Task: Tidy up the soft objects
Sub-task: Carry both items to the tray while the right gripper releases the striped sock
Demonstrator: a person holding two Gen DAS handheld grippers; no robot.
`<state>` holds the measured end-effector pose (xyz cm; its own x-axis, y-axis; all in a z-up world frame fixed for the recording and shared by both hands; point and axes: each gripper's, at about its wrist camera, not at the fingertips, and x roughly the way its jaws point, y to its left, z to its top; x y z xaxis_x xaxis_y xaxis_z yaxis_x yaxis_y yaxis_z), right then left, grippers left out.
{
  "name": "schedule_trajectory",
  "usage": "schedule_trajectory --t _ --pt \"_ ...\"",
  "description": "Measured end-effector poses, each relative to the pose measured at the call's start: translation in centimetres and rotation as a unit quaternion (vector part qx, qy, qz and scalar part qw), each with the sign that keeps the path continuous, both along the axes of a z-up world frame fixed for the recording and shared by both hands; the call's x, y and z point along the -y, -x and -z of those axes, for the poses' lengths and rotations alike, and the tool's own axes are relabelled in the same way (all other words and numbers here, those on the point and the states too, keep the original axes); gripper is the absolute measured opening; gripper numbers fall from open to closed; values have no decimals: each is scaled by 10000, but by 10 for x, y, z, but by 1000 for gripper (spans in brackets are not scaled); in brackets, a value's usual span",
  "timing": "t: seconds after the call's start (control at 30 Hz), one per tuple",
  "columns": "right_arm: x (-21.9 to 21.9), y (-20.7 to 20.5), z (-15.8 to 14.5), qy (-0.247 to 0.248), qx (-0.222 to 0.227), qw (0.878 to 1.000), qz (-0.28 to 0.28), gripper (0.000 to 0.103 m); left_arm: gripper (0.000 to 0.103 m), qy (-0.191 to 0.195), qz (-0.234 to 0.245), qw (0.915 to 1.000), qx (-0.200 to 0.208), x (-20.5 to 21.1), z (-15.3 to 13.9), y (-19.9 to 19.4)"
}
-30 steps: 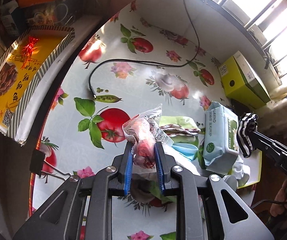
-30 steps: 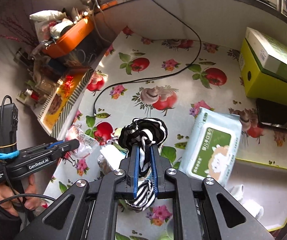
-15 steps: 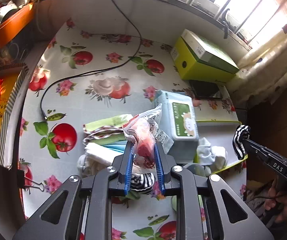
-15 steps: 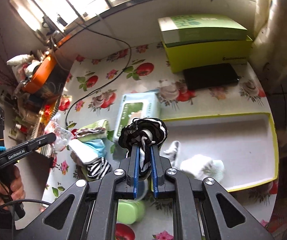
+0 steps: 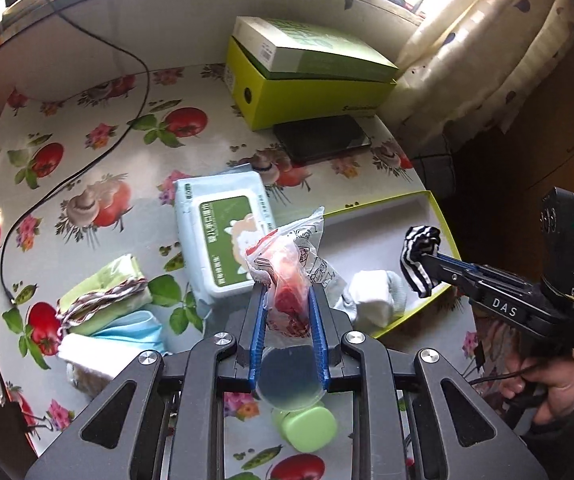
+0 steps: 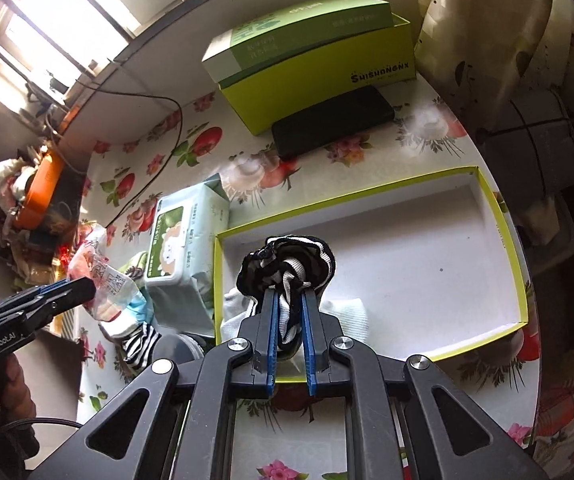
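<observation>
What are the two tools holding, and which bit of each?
Left tool: clear plastic packet, pinched at its lower end. Right tool: striped sock bundle, clamped just below its bunched top.

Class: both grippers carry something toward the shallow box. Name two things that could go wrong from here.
1. The left gripper pinches only the bottom of a crinkly plastic packet; it could slip free.
2. The right gripper holds a striped sock over the box lid; both hands converging there might collide.

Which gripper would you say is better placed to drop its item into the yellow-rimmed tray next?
Right. The right gripper holds the striped sock above the tray; the left gripper, gripping the plastic packet, hangs short of it.
</observation>
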<state>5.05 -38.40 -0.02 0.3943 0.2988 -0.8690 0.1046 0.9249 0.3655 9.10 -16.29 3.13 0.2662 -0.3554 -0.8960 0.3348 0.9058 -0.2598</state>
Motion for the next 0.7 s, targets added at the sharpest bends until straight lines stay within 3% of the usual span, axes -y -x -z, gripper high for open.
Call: schedule_trajectory --t 0.37,0.7 --pt "10 -25 31 -81 -261 9996 -20 11 22 -144 569 9972 -472 64 43 -33" --pt "13 -43 52 -139 -504 9986 -113 11 23 -264 628 9899 -1239 86 85 -59"
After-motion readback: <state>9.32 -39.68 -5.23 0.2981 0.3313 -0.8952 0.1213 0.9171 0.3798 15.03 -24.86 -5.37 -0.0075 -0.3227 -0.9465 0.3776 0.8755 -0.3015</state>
